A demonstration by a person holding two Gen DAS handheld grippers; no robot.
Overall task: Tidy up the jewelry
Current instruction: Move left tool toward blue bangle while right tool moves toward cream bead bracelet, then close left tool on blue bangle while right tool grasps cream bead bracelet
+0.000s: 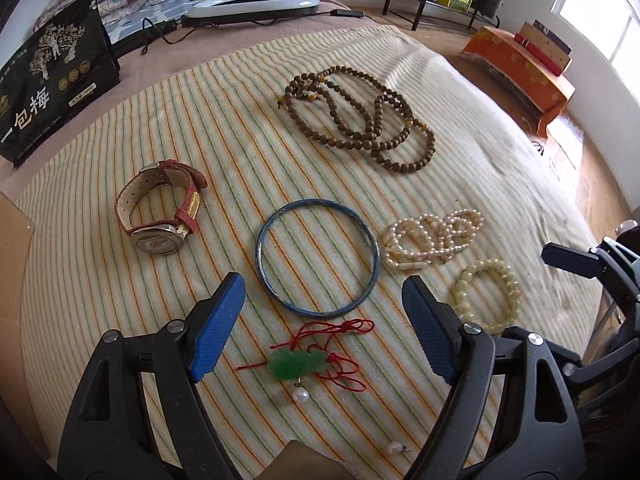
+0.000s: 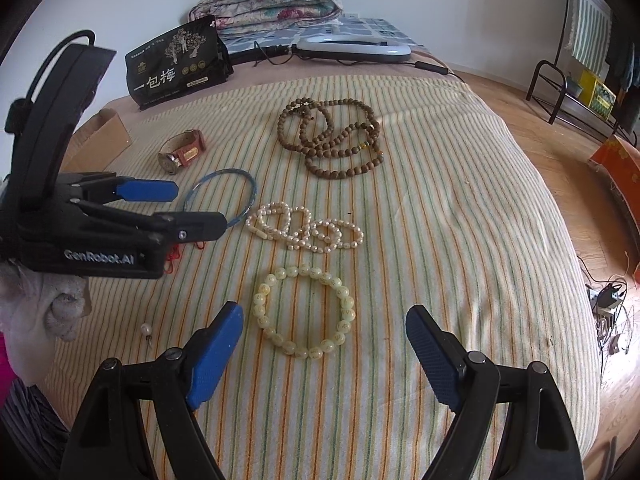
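Observation:
On the striped cloth (image 1: pixel 240 128) lie a blue bangle (image 1: pixel 376 252), a red-strapped watch (image 1: pixel 158 242), brown bead strands (image 1: pixel 360 120), a pearl bracelet (image 1: pixel 432 240), a pale yellow bead bracelet (image 2: pixel 260 304) and a green pendant on red cord (image 1: pixel 296 364). Two loose pearl earrings (image 1: pixel 300 394) rest near the pendant. My left gripper (image 1: pixel 324 286) hangs open over the bangle's near rim and the pendant, holding nothing. My right gripper (image 2: pixel 326 316) stands open above the yellow bracelet, empty. The left gripper (image 2: pixel 200 206) hides part of the bangle (image 2: pixel 248 184) in the right wrist view.
A black printed bag (image 2: pixel 180 68) stands at the back left beside a cardboard box (image 2: pixel 104 132). A white ring lamp (image 2: pixel 352 50) with its cable and a folded quilt (image 2: pixel 272 0) lie behind. The bed drops to a wooden floor (image 2: pixel 560 152) on the right.

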